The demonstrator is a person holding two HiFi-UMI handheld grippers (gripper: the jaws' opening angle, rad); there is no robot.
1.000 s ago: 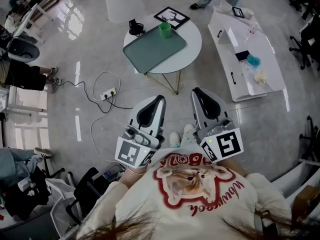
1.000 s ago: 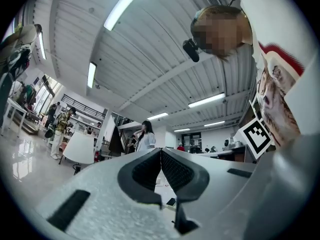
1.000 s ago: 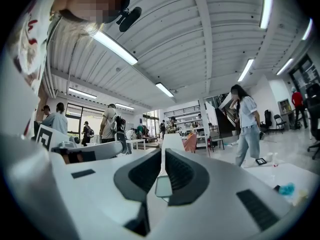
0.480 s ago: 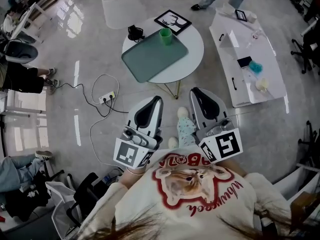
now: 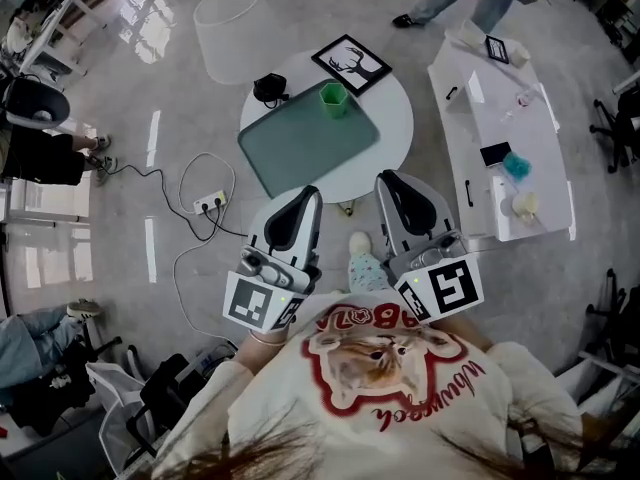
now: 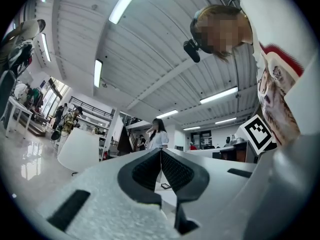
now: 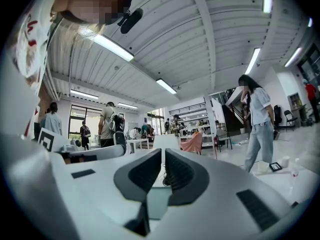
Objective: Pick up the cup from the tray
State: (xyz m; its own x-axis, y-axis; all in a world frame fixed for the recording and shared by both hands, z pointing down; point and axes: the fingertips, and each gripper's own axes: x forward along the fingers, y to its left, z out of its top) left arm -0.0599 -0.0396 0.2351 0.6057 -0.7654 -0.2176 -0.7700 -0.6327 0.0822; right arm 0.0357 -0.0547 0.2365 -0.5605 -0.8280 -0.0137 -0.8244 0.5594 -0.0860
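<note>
Green cup (image 5: 333, 99) seen on teal tray (image 5: 300, 153) far corner, well ahead of left gripper (image 5: 306, 196) and right gripper (image 5: 391, 180), both sets of jaws closed together, nothing gripped

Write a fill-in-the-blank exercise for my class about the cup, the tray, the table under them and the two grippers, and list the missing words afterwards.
1. The cup standing at the far corner of the tray is ___ in colour.
2. The tray lies on a white table whose top is ___ in shape.
3. The left gripper and the right gripper both have their jaws ___, with nothing between them.
Missing words: green; round; shut.
</note>
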